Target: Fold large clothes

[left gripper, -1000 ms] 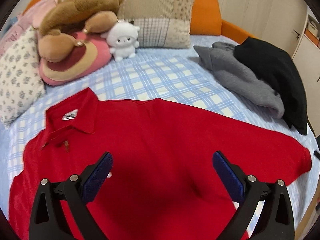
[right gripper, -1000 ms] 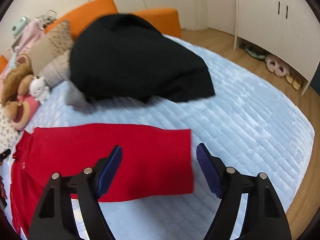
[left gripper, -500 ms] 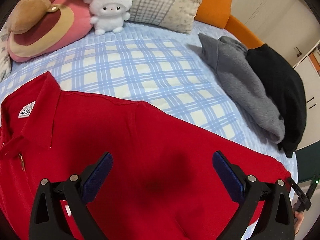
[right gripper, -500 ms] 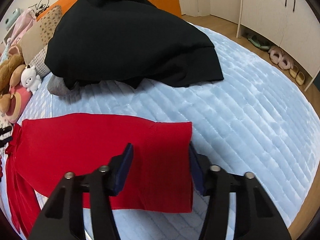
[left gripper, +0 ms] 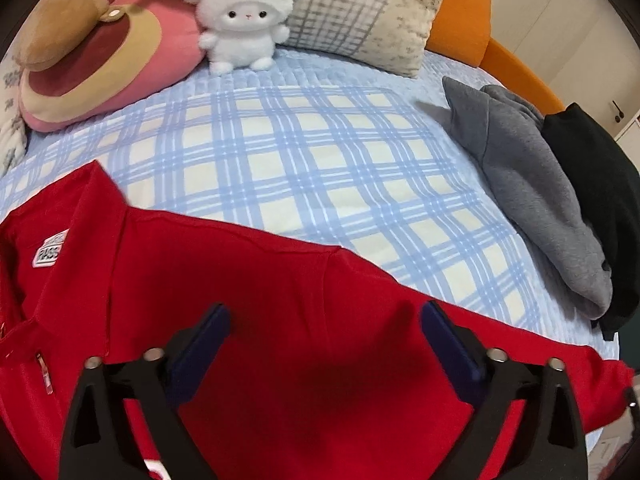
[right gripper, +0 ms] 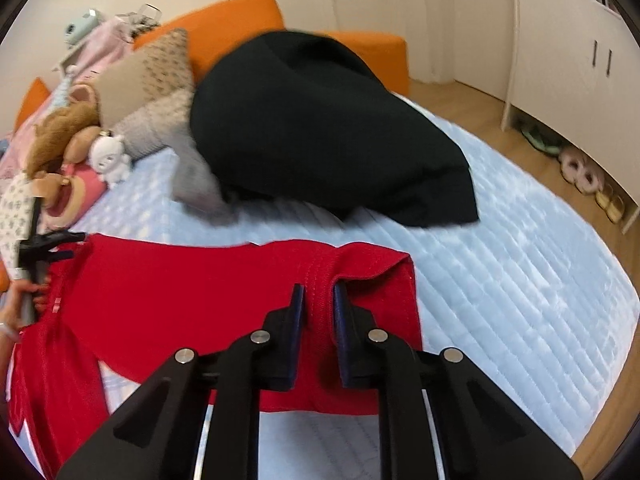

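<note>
**On the bed: sleeve fold starting, right pinch closing**

On the bed point(left gripper: 304, 152), far left of the left wrist view, I see the collar and label of the red polo shirt point(left gripper: 280, 304); it lies spread flat across the checked blue cover. Behind it sit the pink cushion point(left gripper: 100, 64) and the white plush toy point(left gripper: 244, 20). My left hand-held gripper point(left gripper: 324, 332) hangs over the shoulder area of the shirt, jaws spread wide and closing a little, cloth under them but the pads not pressing on anything. Further right lie the grey garment point(left gripper: 532, 188) and the black garment point(left gripper: 592, 184), piled near the bed edge, apart from the shirt.

Right wrist view: at the left edge a hand point(right gripper: 16, 308) grips the other tool's handle. Middle of frame, my right hand-held gripper point(right gripper: 318, 304) is closing on the sleeve cuff point(right gripper: 360, 276); a ridge of red cloth stands bunched between the pads and the cuff edge looks lifted off the cover. To the right, bare quilted cover, then floor, cupboards and slippers point(right gripper: 580, 172).

Step, as I judge it: first fold, grabbing the sleeve to bring it in over the body. Next move calls for a firm right pinch, the left pinning or pinching the shoulder, then carrying the cuff toward the collar side without dragging the whole shirt.
</note>
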Demonstrator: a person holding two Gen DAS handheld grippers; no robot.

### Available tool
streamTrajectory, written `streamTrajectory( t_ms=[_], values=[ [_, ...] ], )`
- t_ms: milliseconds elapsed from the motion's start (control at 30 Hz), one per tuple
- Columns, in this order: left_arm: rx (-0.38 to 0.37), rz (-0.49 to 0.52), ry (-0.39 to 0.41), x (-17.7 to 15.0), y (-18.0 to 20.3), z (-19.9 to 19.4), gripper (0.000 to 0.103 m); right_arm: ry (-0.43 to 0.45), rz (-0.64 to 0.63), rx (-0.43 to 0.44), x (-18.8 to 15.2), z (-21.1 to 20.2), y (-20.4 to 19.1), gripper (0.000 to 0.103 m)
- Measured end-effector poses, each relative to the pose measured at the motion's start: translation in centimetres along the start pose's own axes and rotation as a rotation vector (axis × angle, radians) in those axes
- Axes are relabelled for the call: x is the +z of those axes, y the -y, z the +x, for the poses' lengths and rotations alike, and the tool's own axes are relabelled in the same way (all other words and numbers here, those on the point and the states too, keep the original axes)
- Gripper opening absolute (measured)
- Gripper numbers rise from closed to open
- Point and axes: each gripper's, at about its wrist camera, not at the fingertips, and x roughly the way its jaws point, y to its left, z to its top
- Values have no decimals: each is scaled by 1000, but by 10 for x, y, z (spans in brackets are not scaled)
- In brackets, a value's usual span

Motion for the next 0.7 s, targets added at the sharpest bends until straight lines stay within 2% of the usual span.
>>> streamTrajectory(
  t_ms=[100, 267, 333, 400, 433, 467, 500, 567, 633, 700],
  values=[
    [2, -10, -13, 1, 2, 12, 81, 47, -60, 33, 9, -22, -23, 14],
    [-15, -57, 35, 9, 1, 18, 82, 124, -133, 108, 16, -60, -60, 14],
    [-57, -87, 29, 12, 0, 22, 80, 150, -163, 142, 15, -75, -74, 14],
    [-152, -128, 32, 10, 1, 22, 75, 150, -207, 190, 13, -87, -92, 14],
    [-198, -140, 46, 8, 4, 19, 75, 149, -222, 198, 12, -90, -97, 14],
    [-210, -132, 57, 6, 7, 17, 81, 143, -243, 216, 11, -94, -104, 14],
    [-206, -111, 60, 6, 12, 16, 85, 142, -242, 231, 10, -96, -108, 14],
    [-170, -67, 30, 6, 21, 20, 85, 137, -238, 267, 9, -100, -113, 12],
    [-137, -66, -16, 6, 21, 26, 76, 135, -245, 298, 6, -104, -120, 9],
    [-144, -73, -31, 6, 16, 29, 73, 128, -254, 327, 0, -105, -129, 8]
  ],
)
